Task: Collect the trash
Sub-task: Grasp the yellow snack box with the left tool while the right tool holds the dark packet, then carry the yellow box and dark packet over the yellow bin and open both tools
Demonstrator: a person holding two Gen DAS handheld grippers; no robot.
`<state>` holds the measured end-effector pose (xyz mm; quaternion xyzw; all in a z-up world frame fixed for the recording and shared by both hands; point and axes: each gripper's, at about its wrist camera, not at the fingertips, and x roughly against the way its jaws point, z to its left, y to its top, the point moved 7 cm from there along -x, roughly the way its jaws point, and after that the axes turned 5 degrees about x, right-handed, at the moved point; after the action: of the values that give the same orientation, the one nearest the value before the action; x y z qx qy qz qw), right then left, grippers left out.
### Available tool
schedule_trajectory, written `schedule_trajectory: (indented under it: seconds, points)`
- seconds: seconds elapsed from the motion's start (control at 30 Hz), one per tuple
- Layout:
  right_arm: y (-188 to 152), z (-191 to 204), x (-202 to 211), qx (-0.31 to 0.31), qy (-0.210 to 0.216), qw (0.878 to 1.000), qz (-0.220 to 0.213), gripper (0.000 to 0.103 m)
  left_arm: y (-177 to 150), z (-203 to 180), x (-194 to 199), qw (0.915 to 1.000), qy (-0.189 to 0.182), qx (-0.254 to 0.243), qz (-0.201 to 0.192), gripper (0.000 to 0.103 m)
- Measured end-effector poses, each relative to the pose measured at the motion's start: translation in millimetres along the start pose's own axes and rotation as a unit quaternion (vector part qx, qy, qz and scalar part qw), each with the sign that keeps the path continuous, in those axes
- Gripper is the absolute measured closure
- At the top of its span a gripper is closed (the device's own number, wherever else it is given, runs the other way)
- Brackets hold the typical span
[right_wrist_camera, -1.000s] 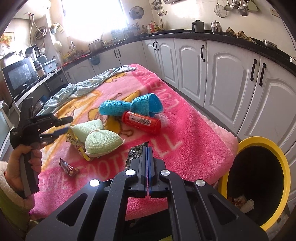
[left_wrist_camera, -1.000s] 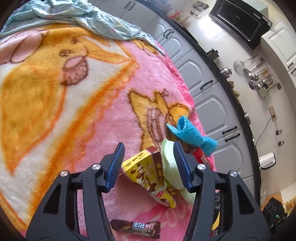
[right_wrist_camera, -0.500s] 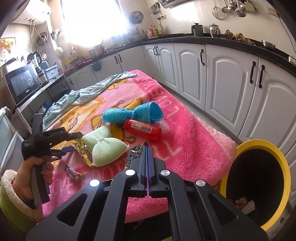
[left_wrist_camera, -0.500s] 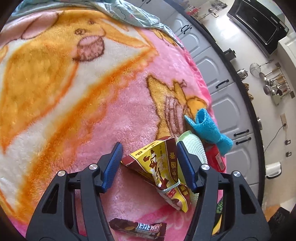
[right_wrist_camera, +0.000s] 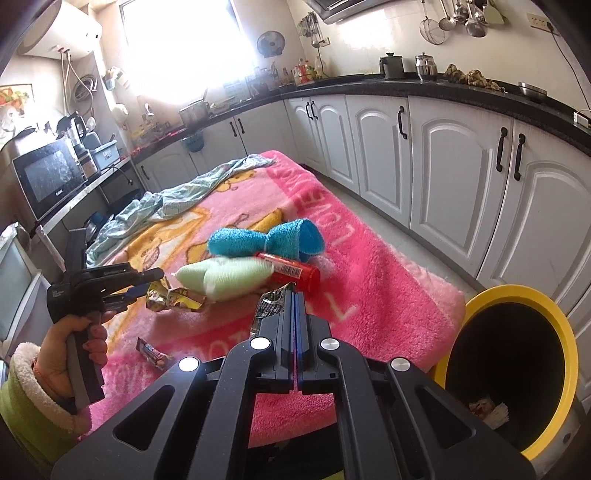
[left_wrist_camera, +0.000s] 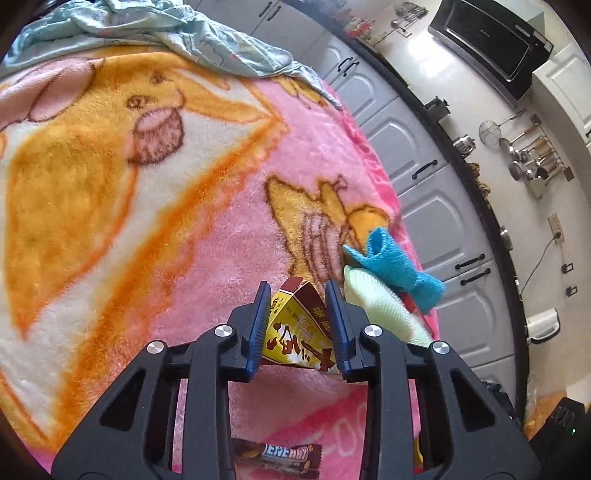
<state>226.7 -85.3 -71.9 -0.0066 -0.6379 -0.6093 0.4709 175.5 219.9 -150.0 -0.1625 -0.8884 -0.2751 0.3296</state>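
My left gripper [left_wrist_camera: 297, 295] is shut on a yellow and brown snack wrapper [left_wrist_camera: 295, 332], which sits squeezed between its blue pads. From the right wrist view the left gripper [right_wrist_camera: 147, 282] holds that wrapper [right_wrist_camera: 173, 299] just above the pink blanket [right_wrist_camera: 369, 266]. My right gripper [right_wrist_camera: 294, 295] is shut on a crumpled silver and black wrapper [right_wrist_camera: 267, 310]. A brown energy bar wrapper [left_wrist_camera: 277, 454] lies on the blanket below the left gripper, and it also shows in the right wrist view [right_wrist_camera: 153, 353]. A red tube [right_wrist_camera: 291, 271] lies by the cloths.
A yellow-rimmed black bin [right_wrist_camera: 517, 373] with some trash inside stands on the floor right of the table. A blue cloth [right_wrist_camera: 266, 242], a pale green cloth [right_wrist_camera: 225, 277] and a light blue garment [left_wrist_camera: 166, 33] lie on the blanket. White cabinets [right_wrist_camera: 443, 177] line the right.
My left gripper has closed on the yellow wrapper and lifted it off the blanket. The right gripper stays shut on its wrapper and has risen slightly.
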Motion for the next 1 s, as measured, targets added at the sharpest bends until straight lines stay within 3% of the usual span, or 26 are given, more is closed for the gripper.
schedule_trajectory:
  seconds: [0.5, 0.73, 1.0]
  points:
    - [23.1, -21.1, 40.8, -0.007, -0.016, 0.999, -0.05, 0.102, -0.4, -97.7, 42.9, 0.9917, -0.055, -0.107, -0.045, 0.088]
    - [29.8, -44.3, 63.0, -0.013, -0.04, 0.997, -0.07, 0.102, -14.5, -155.5, 35.2, 0.9844, -0.088, -0.151, -0.023, 0.098]
    - [25.4, -65.6, 65.3, -0.032, -0.046, 0.996, -0.068, 0.102, -50.0, -191.8, -18.0, 0.9768, -0.067, -0.202, 0.024, 0.101]
